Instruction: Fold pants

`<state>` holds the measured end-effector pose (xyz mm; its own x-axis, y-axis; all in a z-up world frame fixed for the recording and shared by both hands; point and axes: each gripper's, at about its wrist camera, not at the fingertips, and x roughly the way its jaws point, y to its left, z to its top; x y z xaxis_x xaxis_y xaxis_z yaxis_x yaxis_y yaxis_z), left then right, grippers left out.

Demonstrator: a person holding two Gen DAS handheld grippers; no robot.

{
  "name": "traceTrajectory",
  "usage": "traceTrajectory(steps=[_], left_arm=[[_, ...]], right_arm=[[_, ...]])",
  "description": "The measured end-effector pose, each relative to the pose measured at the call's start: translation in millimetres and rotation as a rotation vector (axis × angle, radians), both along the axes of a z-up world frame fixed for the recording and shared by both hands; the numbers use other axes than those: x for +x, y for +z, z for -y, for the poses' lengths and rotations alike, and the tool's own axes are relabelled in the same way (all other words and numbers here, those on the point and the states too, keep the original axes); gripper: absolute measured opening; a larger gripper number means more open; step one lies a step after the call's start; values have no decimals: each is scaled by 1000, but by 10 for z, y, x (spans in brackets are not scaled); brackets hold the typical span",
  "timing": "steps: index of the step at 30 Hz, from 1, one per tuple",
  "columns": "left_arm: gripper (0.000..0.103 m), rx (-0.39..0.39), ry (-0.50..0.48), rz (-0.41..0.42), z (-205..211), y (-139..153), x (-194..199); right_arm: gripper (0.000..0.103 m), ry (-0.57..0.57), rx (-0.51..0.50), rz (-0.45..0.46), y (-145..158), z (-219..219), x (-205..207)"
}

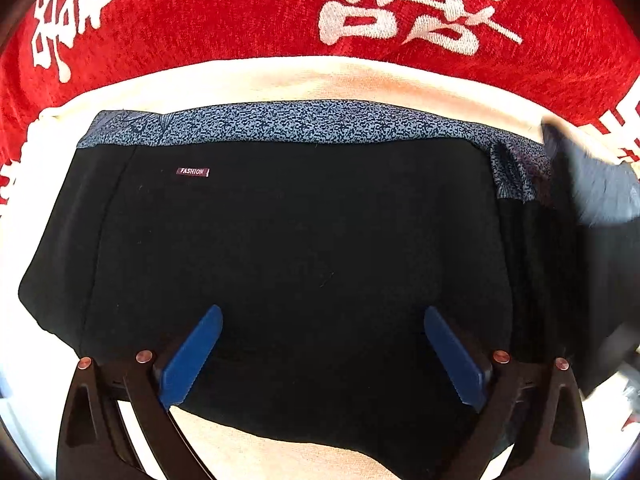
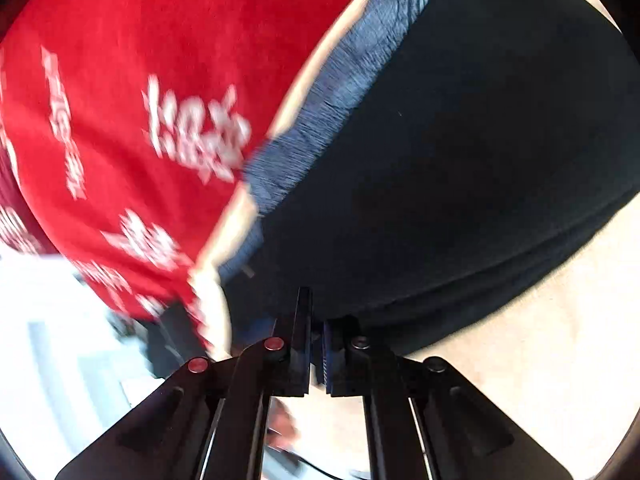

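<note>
The pants lay folded into a broad, compact black block on a cream cloth, which itself rested on a red cover printed with large white characters. Their fabric was plain black and fairly smooth, with a band of blue-and-dark speckled print running along the far edge and turning down at the right corner. A small dark label reading FASHION sat near the far left of the black panel, and a seam ran down the left side. At the right the layers bunched into soft vertical folds. The left gripper pointed steeply down over the near part of the pants, its blue pads spread wide apart with nothing clamped between them. In the blurred right wrist view, the right gripper had its jaws drawn together at the near edge of the black fabric; whether any cloth was pinched between them could not be told.
</note>
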<state>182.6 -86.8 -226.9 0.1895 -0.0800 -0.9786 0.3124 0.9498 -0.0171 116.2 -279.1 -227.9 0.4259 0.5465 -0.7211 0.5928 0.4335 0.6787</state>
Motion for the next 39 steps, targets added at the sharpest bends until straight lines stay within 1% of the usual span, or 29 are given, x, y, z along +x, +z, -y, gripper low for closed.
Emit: traceTrajectory(steps=[1,2,4,5,6,7,8,9,11,13,15,18,20,21,22,23,24,25,26,27,30,33,34,36,38,39], left_arm=[[102,9,10,-1,34,29,91],[101,30,25,-1,12,51,97],[101,44,38,5,-21,124,92],[101,40,38,15,-28,197,97],[101,37,32,30,-26,271,97],[101,38,20,41,-9,335,89],[101,37,-1,56,38,422,91],[101,33,-17,67,87,486,92],[101,10,-56,91,231,631,98],[101,-29,-99,101,443,762,84],[101,-69,-146,97,710,829,40],[101,-118,-199,89,1109,835,-48],[101,-126,-230,79,1364,776,-130],[101,-110,-238,79,1478,707,-180],[101,-80,-238,75,1493,517,-151],[101,-29,-231,59,1532,391,-176],[102,21,-217,20,1526,230,-190],[103,18,-195,-19,1475,121,-189],[103,-35,-151,-27,1379,101,-178],[103,-51,-129,-35,1317,106,-171],[103,-4,-142,-29,1290,180,-201],[103,25,-114,-57,1213,275,-221],[103,36,-98,-59,1144,329,-238],[103,62,-55,-69,1004,387,-245],[103,56,-11,-84,861,432,-248],[103,54,13,-89,785,456,-250]], right_arm=[[5,29,-22,-23,-92,-65,3],[5,36,-33,-32,-178,-99,1],[6,18,-4,-14,-219,-99,8],[7,41,-3,-14,-196,-112,26],[12,74,-9,-17,-156,-130,42],[15,134,-21,-23,-76,-170,60],[24,178,-38,-24,9,-176,68],[27,218,-73,-10,130,-169,65],[27,244,-173,55,417,-52,12],[27,206,-271,76,627,191,-42],[27,149,-347,47,683,541,-12],[27,104,-409,-1,616,899,112],[27,132,-444,-27,540,1037,189],[26,147,-443,-35,470,1079,232],[26,161,-438,-41,409,1084,237],[26,173,-444,-50,360,1072,233],[26,181,-450,-52,325,1038,243],[26,187,-445,-45,320,1025,216],[26,188,-441,-37,328,1030,178],[26,189,-440,-27,341,1032,154],[26,203,-422,-25,376,1050,51],[27,247,-422,-43,454,1003,44],[28,262,-422,-46,484,983,20],[44,293,-421,-50,519,900,22],[49,329,-432,-47,556,792,18],[49,357,-446,-46,573,724,23]])
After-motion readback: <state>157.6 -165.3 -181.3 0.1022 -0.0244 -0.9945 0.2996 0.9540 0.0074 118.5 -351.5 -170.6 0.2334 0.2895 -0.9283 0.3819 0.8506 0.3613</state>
